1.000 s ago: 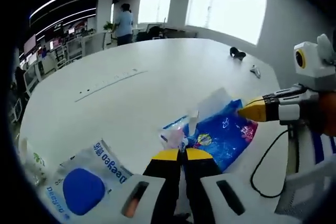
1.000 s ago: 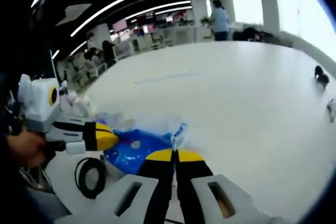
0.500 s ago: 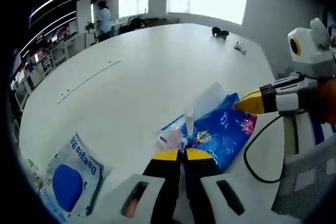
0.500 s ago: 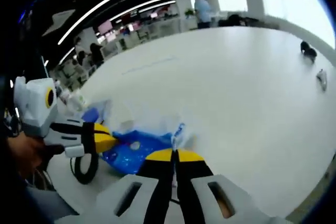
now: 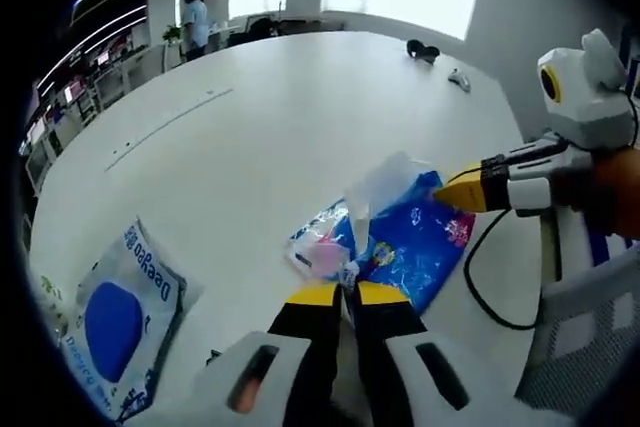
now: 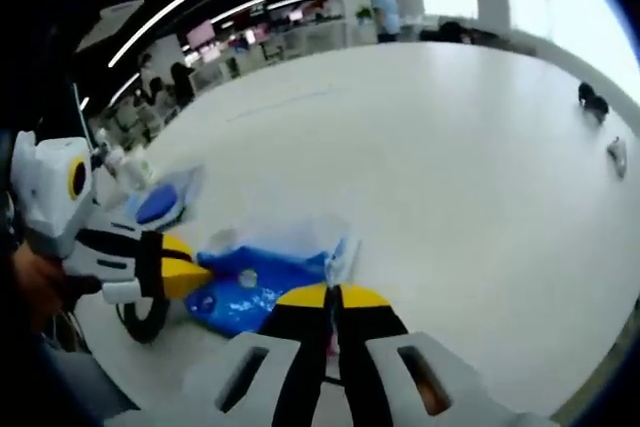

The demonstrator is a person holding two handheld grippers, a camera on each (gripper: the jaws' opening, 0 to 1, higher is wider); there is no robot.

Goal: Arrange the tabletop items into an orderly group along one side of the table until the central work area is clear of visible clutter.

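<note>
Two claws have hold of the same blue plastic packet (image 5: 405, 247) near the edge of the big white surface (image 5: 260, 137). The left claw (image 5: 343, 292) has its jaws pressed together on the near corner of the packet's clear wrapping, and from the right gripper view the right claw (image 6: 334, 294) is likewise pinched tight on a fold of that wrapping, with the blue packet (image 6: 250, 282) lying just beyond its tips. In the left gripper view the right claw (image 5: 462, 192) comes in from the side, its yellow tip touching the packet's far end; in the right gripper view the left claw (image 6: 185, 277) reaches in the same way.

A second item, a white pouch with a blue oval and blue lettering (image 5: 120, 312), lies flat near the same edge, apart from the packet. Far across the surface sit a small dark object (image 5: 422, 49) and a small pale object (image 5: 458, 77), well away from everything else.

I'd judge the tidying as partly done at best: the middle looks bare, and the packet and pouch are on one side, but they are not yet lined up together, and the two small things at the far end are still to be gathered.
</note>
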